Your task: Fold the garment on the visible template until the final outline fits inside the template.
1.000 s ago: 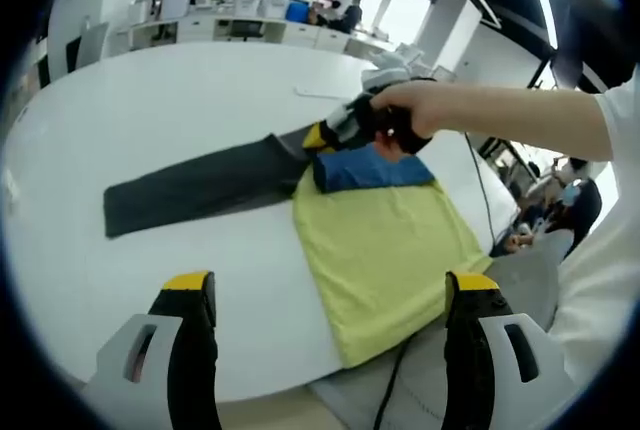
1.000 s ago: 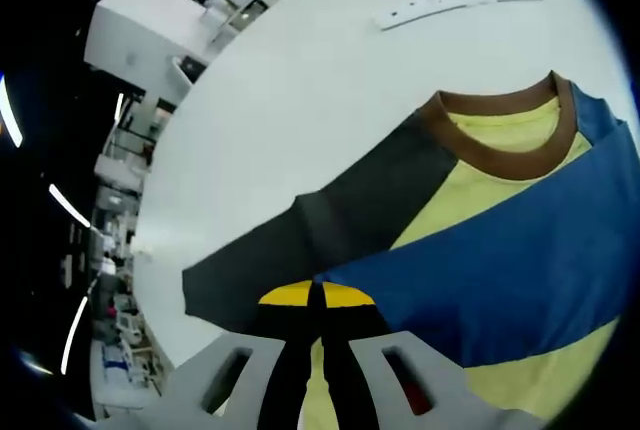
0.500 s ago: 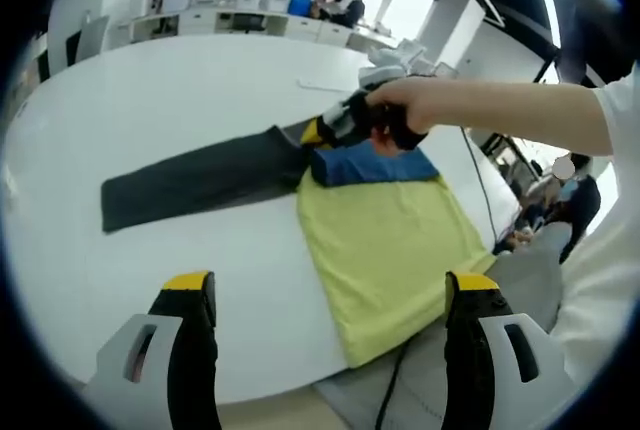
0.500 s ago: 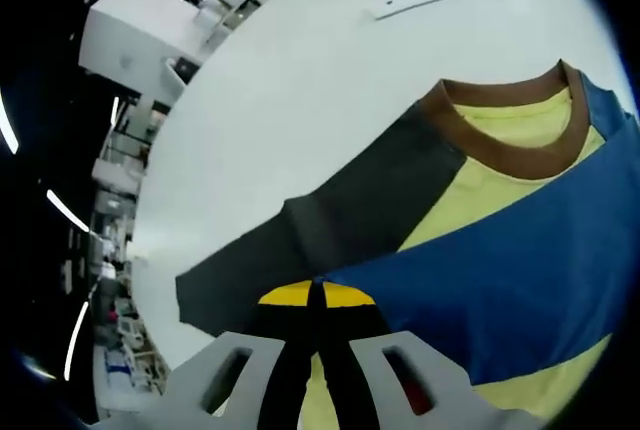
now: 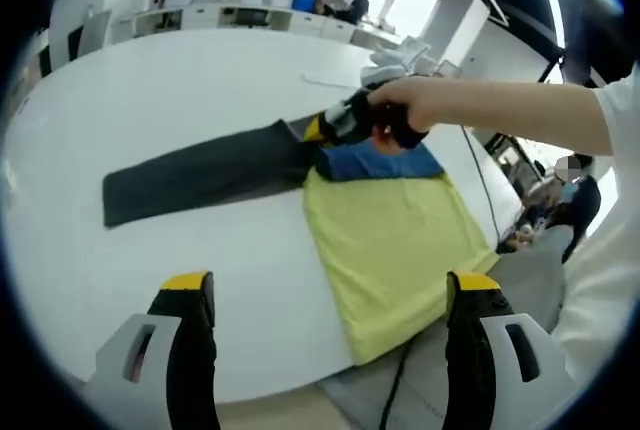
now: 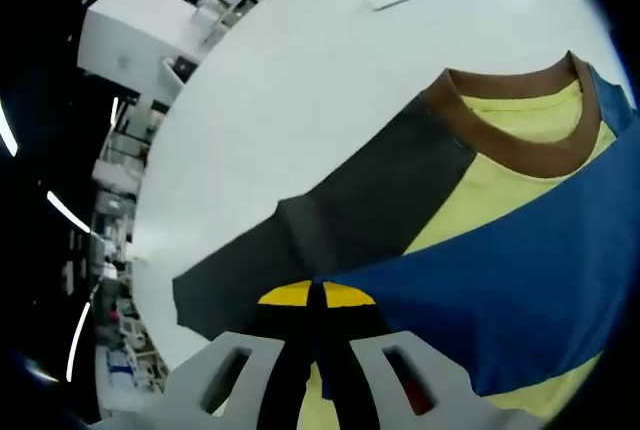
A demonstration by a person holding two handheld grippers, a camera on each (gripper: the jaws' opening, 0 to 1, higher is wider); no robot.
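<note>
While the garment [image 5: 385, 240] lies spread on the white bench [image 5: 150, 100], the fold is only partly made; going left to right in the left gripper view, the dark sleeve [image 5: 195, 172] stretches flat and unfolded across the bench, then the yellow body hangs toward the near edge, and the blue sleeve [image 5: 375, 162] is already drawn across the chest. The left gripper [image 5: 325, 350] hovers above the near edge with its jaws spread wide and nothing between them; the right gripper [image 5: 335, 127], held in a hand [image 5: 405, 115], sits at the shoulder. In the right gripper view its jaws are closed tight on the edge of the blue sleeve [image 6: 480, 300], just below the brown collar [image 6: 515, 140]. No template outline can be made out, possibly hidden under the cloth; judging by this, the dark sleeve and the lengthwise folds are still to do.
</note>
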